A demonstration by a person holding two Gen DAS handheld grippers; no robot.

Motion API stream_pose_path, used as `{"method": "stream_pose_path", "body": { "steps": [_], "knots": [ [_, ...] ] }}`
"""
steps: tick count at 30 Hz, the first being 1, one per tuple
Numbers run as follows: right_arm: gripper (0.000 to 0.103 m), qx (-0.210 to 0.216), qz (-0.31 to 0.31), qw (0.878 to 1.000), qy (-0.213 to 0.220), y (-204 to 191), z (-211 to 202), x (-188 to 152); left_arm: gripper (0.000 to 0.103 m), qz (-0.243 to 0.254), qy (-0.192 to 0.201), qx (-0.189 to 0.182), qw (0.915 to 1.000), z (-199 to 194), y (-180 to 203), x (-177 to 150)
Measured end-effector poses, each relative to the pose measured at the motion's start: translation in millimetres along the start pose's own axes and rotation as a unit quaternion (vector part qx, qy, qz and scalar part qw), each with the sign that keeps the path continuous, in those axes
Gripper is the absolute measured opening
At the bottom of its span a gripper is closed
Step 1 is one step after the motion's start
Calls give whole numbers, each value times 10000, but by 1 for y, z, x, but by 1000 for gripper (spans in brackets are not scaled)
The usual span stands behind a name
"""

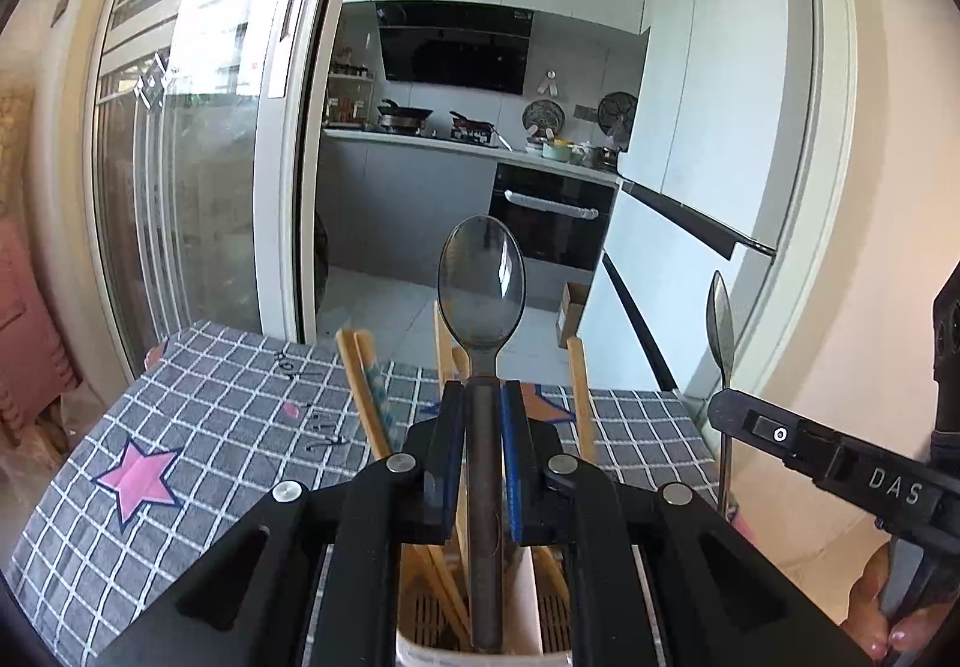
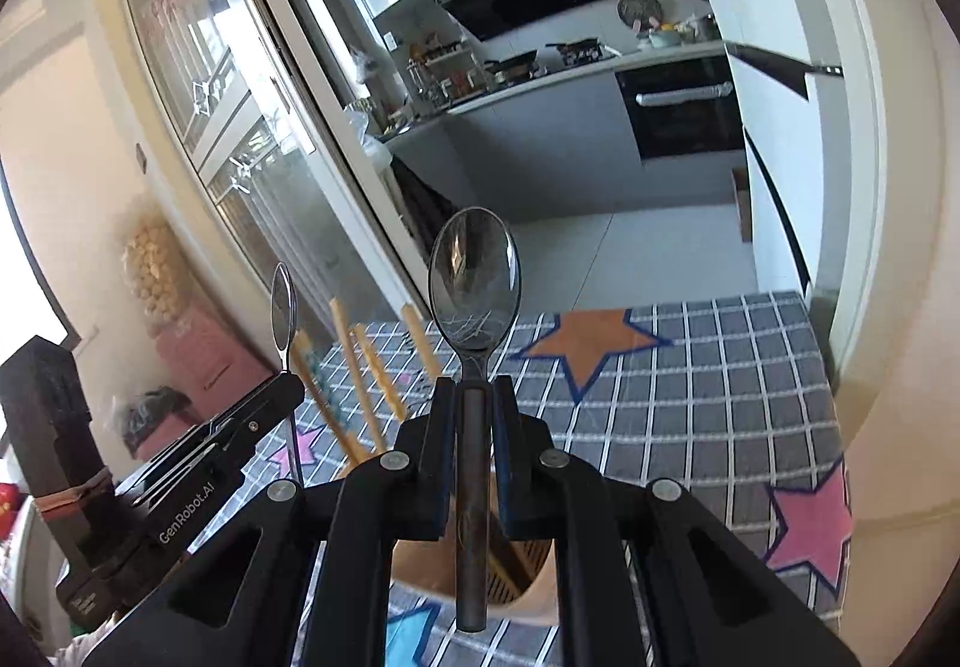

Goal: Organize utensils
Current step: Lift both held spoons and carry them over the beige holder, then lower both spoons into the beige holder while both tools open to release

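My left gripper (image 1: 483,397) is shut on the handle of a dark metal spoon (image 1: 482,283), which stands bowl up. Right under it is a pale utensil holder (image 1: 414,649) with wooden chopsticks (image 1: 360,385) sticking out. My right gripper (image 2: 474,397) is shut on a second spoon (image 2: 474,283), also bowl up, above the same holder (image 2: 420,565) and chopsticks (image 2: 360,379). Each view catches the other gripper side-on with its spoon: the right gripper (image 1: 726,409) with its spoon (image 1: 720,319), the left gripper (image 2: 288,385) with its spoon (image 2: 282,313).
The holder stands on a table with a grey checked cloth (image 1: 210,427) printed with pink and orange stars (image 2: 588,337). Beyond the far table edge are a glass sliding door (image 1: 198,156), the kitchen floor and a white fridge (image 1: 690,187). A hand (image 1: 900,631) grips the right tool.
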State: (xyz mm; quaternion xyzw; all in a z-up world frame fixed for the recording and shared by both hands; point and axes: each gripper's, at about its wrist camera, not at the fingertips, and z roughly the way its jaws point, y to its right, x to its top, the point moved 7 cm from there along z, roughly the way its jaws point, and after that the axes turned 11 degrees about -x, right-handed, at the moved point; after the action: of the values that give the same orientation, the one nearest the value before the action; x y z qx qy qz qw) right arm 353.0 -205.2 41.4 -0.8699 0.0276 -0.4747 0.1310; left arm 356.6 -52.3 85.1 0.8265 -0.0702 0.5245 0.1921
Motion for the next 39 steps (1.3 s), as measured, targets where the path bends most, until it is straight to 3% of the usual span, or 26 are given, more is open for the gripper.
{"method": "stream_pose_path", "body": {
  "steps": [7, 16, 22, 39],
  "knots": [
    [12, -138, -371, 9980, 487, -11, 23, 0, 42, 84, 332, 121, 9993, 17, -3, -6],
    [12, -560, -1068, 9877, 992, -18, 32, -35, 42, 206, 455, 359, 9981, 17, -4, -43],
    [12, -608, -1484, 9821, 988, -21, 31, -61, 42, 539, 348, 423, 9970, 13, 6, -62],
    [13, -470, -1455, 9869, 506, -20, 30, -74, 42, 388, -335, 317, 9982, 12, -4, -83]
  ]
}}
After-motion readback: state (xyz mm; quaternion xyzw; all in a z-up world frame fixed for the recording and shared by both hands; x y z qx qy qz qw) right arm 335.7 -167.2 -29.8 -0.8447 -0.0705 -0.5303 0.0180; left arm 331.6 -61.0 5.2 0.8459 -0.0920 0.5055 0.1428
